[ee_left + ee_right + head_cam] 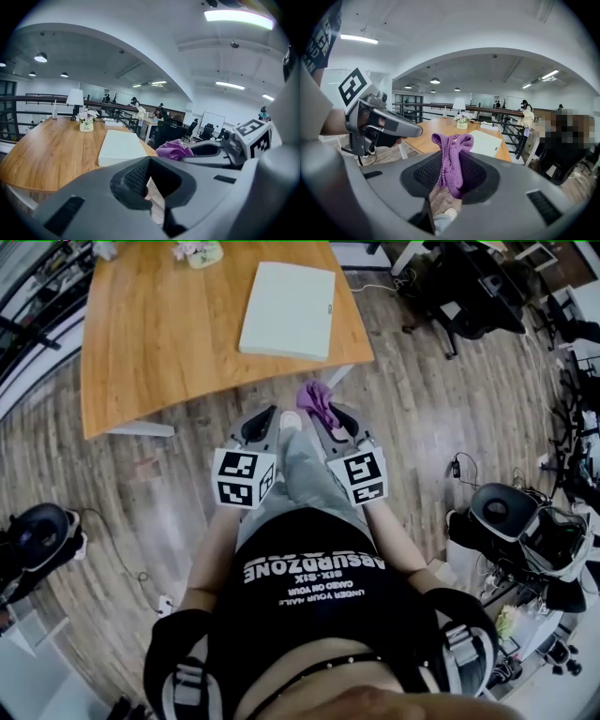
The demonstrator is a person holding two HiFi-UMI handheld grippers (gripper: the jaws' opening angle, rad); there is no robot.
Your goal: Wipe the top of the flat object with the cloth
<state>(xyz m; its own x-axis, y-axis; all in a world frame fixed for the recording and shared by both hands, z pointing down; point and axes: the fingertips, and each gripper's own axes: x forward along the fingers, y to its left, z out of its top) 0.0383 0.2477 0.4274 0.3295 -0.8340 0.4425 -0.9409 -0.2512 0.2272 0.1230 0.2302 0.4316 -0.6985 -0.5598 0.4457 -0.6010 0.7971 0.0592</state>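
Note:
The flat white object (286,310) lies on the wooden table (159,334), near its right edge; it also shows as a pale slab (119,146) in the left gripper view and beyond the jaws (485,143) in the right gripper view. A purple cloth (317,399) is pinched in my right gripper (328,418), bunched up and sticking out above the jaws (450,145). Both grippers hang over the floor, short of the table's near edge. My left gripper (261,423) is beside it, jaws together with nothing in them (150,161).
A small vase of flowers (86,121) and a lamp (75,98) stand at the table's far end. Office chairs (469,296) crowd the right. Black gear sits on the floor at the right (511,512) and left (37,531).

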